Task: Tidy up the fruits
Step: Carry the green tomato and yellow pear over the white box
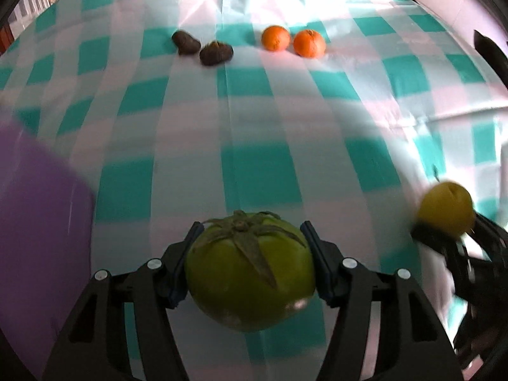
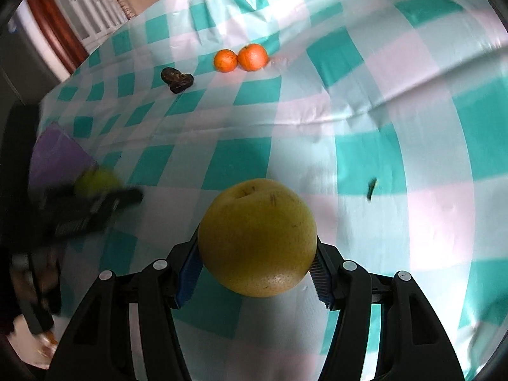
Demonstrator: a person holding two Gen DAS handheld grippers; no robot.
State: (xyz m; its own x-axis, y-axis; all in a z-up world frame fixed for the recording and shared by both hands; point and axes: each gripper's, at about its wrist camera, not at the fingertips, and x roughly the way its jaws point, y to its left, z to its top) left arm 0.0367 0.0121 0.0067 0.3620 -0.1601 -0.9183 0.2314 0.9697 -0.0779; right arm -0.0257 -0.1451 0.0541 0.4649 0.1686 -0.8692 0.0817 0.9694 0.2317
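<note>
The left claw (image 1: pixel 249 247) was clenched on a smooth, round green tomato (image 1: pixel 250 273) with a dry star-shaped calyx, held above the desk (image 1: pixel 260 120) and its glossy teal-and-white checked cloth. The right claw (image 2: pixel 255 255) gripped a round, speckled yellow pear (image 2: pixel 257 236) between ribbed blue pads (image 2: pixel 190 270). Far back on the cloth lay two shiny oranges (image 1: pixel 275 38) (image 1: pixel 309 43) just beside each other, and left of them two dark, rough, wrinkled fruits (image 1: pixel 186 42) (image 1: pixel 216 52). A flat purple sheet (image 1: pixel 38 209) sat at the left edge. No writing was legible.
</note>
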